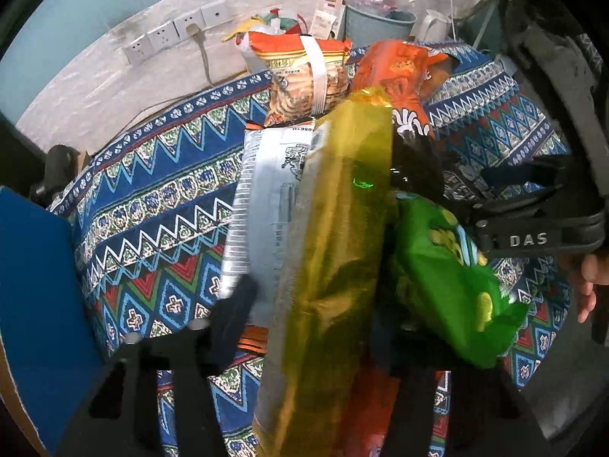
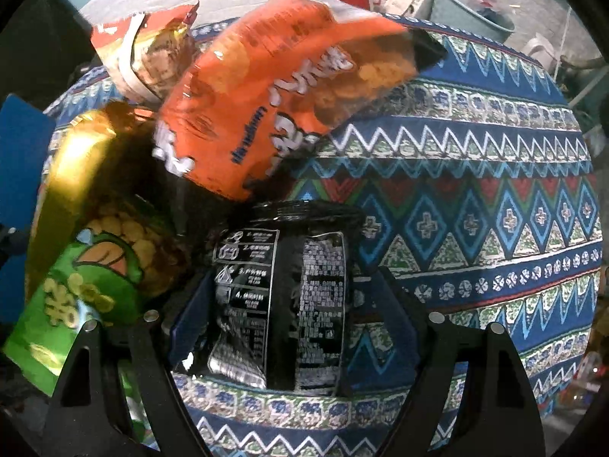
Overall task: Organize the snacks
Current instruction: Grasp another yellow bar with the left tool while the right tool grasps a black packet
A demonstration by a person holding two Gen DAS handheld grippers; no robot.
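Note:
My left gripper (image 1: 304, 327) is shut on a tall yellow-gold snack bag (image 1: 335, 259), held upright above the patterned tablecloth (image 1: 152, 205). A white-backed bag (image 1: 266, 190) lies behind it and a green snack bag (image 1: 449, 278) lies to its right. My right gripper (image 2: 281, 304) is shut on a black snack bag (image 2: 281, 297) with white print. An orange snack bag (image 2: 274, 91) leans over it, and the green bag (image 2: 76, 297) and the gold bag (image 2: 72, 167) lie at its left. The right gripper also shows in the left wrist view (image 1: 533, 205).
A biscuit bag with a white band (image 1: 308, 76) and an orange bag (image 1: 399, 72) stand at the table's far side. Wall sockets (image 1: 171, 34), a grey bin (image 1: 377, 19) and a white kettle (image 1: 434, 26) are behind. A blue board (image 1: 38, 285) stands at the left.

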